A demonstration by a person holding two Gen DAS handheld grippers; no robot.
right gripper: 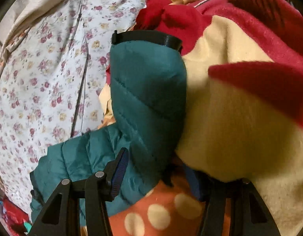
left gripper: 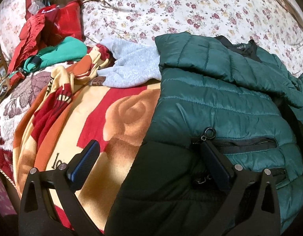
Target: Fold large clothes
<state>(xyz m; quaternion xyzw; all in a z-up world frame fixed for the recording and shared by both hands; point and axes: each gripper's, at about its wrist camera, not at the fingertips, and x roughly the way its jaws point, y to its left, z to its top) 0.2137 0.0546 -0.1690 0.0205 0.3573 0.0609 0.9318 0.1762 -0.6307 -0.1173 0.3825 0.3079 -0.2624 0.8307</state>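
Observation:
A dark green puffer jacket (left gripper: 220, 102) lies spread on the bed in the left wrist view, collar at the far side, with a zipped pocket (left gripper: 245, 143) near me. My left gripper (left gripper: 149, 155) is open wide over the jacket's dark near edge, one finger over the blanket and one by the zip pull, pressing on nothing. In the right wrist view the jacket's sleeve (right gripper: 147, 90), ending in a black cuff (right gripper: 147, 37), runs forward from between the jaws of my right gripper (right gripper: 155, 174), which is shut on it. The right finger is hidden behind cloth.
A red, cream and orange rose blanket (left gripper: 122, 118) covers the bed under the jacket and bulges close to the right gripper (right gripper: 239, 127). A grey sweater (left gripper: 131, 68), a teal garment (left gripper: 68, 49), red items (left gripper: 53, 19) and a yellow-red garment (left gripper: 63, 90) lie left. Floral sheet (left gripper: 190, 9) behind.

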